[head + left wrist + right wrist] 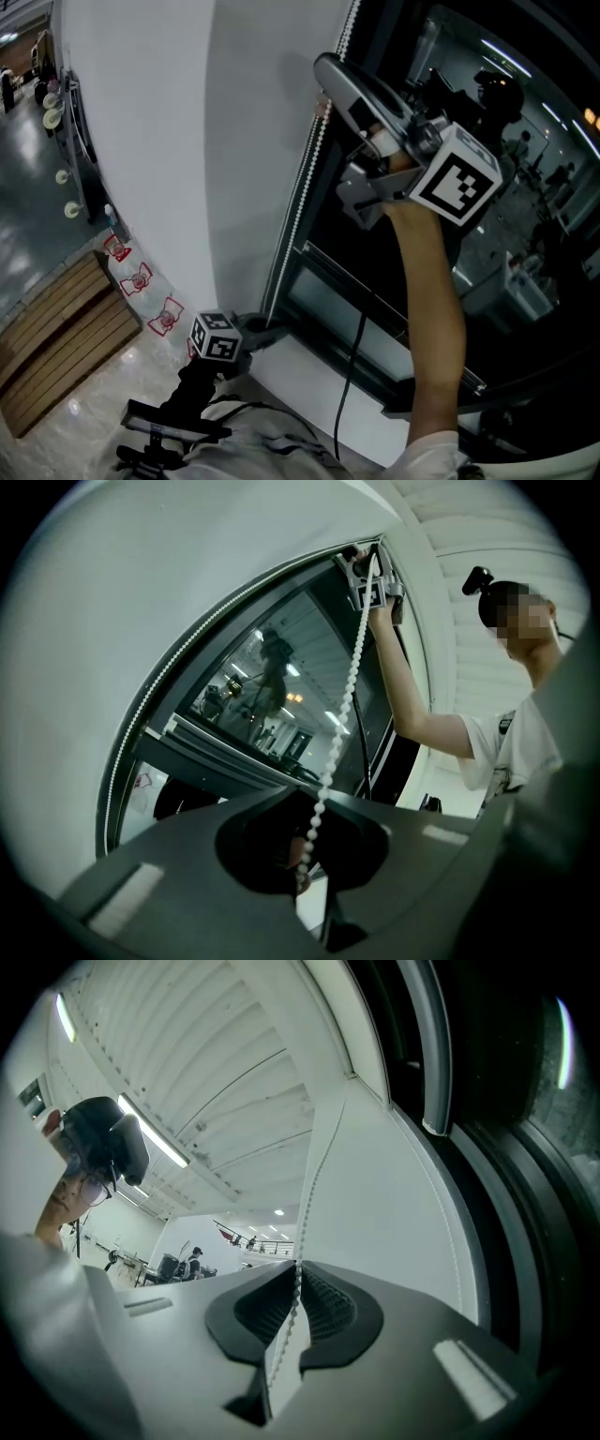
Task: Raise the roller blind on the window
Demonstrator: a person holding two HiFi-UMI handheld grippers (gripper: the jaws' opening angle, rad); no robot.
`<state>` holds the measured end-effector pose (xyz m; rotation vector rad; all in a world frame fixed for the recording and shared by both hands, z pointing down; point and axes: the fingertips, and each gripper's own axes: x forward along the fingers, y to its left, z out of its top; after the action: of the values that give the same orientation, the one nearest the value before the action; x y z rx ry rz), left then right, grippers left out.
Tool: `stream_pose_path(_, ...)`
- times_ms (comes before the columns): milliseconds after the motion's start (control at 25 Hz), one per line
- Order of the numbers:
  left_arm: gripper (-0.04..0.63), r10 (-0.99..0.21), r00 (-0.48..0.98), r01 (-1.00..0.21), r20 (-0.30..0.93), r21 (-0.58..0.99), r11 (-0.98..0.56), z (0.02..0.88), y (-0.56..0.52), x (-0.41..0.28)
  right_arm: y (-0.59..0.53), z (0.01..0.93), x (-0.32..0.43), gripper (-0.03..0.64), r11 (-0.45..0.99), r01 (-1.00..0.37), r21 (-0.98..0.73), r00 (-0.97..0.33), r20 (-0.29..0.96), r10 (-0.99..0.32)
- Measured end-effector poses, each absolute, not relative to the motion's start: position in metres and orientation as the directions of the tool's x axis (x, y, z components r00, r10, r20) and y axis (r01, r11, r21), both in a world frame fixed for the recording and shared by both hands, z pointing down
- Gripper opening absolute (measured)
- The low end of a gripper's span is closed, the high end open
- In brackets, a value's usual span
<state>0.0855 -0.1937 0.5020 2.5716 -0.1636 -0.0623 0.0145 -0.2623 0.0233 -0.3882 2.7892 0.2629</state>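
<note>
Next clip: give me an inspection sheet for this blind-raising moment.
Surface: glossy floor, white wall.
Job's things: bead chain runs straight beside the dark window; blind itself not made out.
Clutter: wooden slats, red-printed items on the floor.
Grippers: left tongs shut on chain low down; right tongs shut on chain higher up.
Cables: black cable hangs by the right arm.
Surroundings: lit room reflected in the glass.

My right hand-held gripper (295,1274) has its jaws pinched together on the bead chain (314,1171), which runs up and away across a white wall (394,1213). The dark window frame (497,1166) stands to the right. A strip light (155,1133) glows far left.
</note>
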Motion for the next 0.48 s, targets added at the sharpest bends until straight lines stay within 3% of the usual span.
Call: stream_pose_path(480, -0.002, -0.13, 0.992, -0.107, -0.005, 0.54, -0.835, 0.507, -0.193, 0.084, -0.265, 0.031, 0.031, 0.01, 0.947, -0.317, 0.051, -0.878, -0.394, -0.272)
